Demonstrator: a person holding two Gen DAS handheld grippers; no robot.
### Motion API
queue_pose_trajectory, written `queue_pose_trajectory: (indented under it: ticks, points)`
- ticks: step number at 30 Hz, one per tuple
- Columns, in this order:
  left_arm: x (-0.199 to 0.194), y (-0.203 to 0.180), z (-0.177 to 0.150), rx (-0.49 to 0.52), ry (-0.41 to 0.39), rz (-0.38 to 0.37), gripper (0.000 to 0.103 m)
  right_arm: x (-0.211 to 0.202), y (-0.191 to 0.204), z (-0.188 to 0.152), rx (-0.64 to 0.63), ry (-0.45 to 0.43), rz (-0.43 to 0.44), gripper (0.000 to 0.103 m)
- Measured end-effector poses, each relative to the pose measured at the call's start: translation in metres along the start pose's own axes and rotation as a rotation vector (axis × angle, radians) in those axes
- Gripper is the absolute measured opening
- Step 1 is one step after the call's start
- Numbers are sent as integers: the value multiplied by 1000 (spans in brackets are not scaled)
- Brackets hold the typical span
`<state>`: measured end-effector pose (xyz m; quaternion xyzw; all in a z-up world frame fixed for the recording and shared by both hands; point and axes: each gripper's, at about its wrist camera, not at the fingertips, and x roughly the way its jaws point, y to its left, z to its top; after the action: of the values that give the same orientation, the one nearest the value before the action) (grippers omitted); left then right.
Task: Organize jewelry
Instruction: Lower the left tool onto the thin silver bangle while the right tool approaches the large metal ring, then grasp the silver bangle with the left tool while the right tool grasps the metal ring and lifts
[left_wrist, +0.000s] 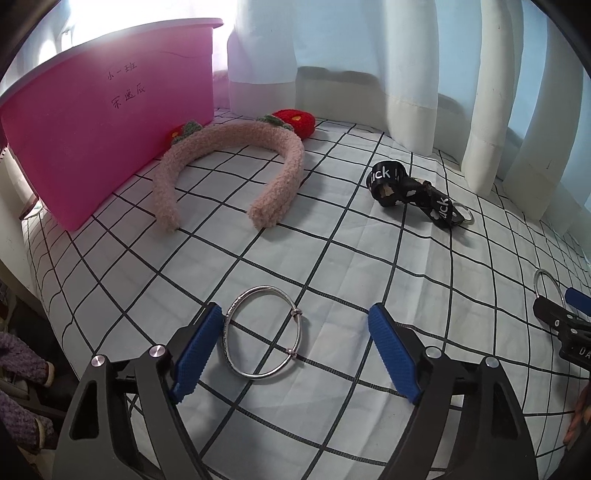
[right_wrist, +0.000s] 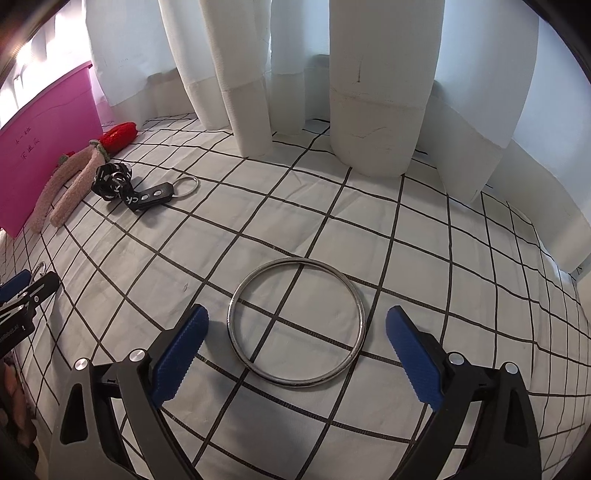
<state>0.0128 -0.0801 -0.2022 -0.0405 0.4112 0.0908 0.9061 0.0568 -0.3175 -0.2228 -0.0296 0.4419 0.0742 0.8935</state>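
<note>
1. Left wrist view showed a checked cloth (left_wrist: 332, 258) over the whole surface, with white curtains (left_wrist: 424, 74) hanging behind it
2. Pink bin (left_wrist: 110, 122) stood at the far left on the cloth, handwriting on its side
3. Fuzzy pink headband (left_wrist: 229, 170) lay just in front of the bin, a red knitted piece (left_wrist: 299, 120) at its far end
4. Black strap (left_wrist: 417, 192) with a key ring lay to the right, well apart from the headband
5. Left gripper (left_wrist: 295, 350) was released, jaws spread; a silver bangle (left_wrist: 262, 332) with two small beads lay flat between them, its rim at or just beside the left pad (left_wrist: 195, 354), clear of the other
6. Right gripper (right_wrist: 295, 354) was likewise released; a plain steel ring (right_wrist: 295, 323) lay flat on the cloth between its blue pads (right_wrist: 181, 354), touching neither
</note>
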Motion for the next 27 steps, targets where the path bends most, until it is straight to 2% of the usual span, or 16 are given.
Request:
queue_pose_trajectory:
  ticks: [1, 3, 5, 6, 27]
  points:
    - [-1, 0, 0, 3, -4, -3, 73, -1, 1, 0, -5, -4, 6, 89]
    - [-2, -1, -1, 8, -13, -9, 63, -4, 4, -2, -25, -15, 17, 79]
    - [-3, -1, 0, 12, -22, -11, 46, -6, 8, -3, -47, -28, 26, 71]
    - [-4, -1, 0, 15, -24, -11, 43, -7, 8, -3, -47, -29, 22, 71]
    - [-19, 3, 1, 2, -29, -20, 43, -25, 10, -8, -30, -75, 65, 71]
